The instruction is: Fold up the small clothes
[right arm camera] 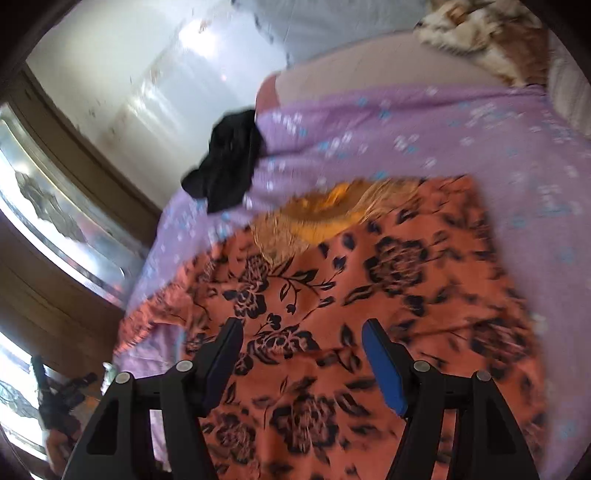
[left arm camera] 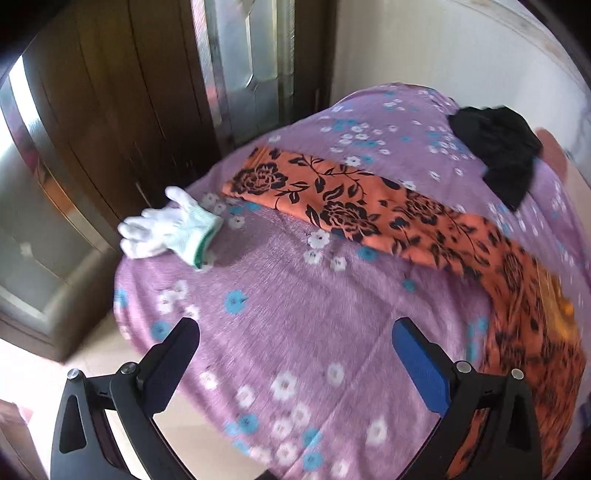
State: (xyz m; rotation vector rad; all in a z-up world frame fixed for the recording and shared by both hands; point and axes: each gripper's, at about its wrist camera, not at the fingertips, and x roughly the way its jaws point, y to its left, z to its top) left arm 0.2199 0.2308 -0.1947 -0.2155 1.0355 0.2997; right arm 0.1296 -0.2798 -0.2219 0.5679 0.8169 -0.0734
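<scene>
An orange garment with black flowers (left arm camera: 354, 210) lies on the purple flowered bedspread (left arm camera: 280, 310), folded into a long strip at its far end. It also shows in the right wrist view (right arm camera: 332, 295), with a yellow-orange lining (right arm camera: 332, 214) showing at its far edge. My left gripper (left arm camera: 295, 332) is open and empty above the bedspread, left of the garment. My right gripper (right arm camera: 301, 332) is open and empty just above the garment. A black garment (left arm camera: 498, 151) lies crumpled at the bed's far edge and shows in the right wrist view too (right arm camera: 225, 162).
A white work glove (left arm camera: 166, 229) lies at the bed's left edge. A dark wooden wardrobe with glass panels (left arm camera: 92, 129) stands close beside the bed. A white wall (right arm camera: 147, 81) is behind the bed. A patterned blanket (right arm camera: 487, 33) lies at the far right.
</scene>
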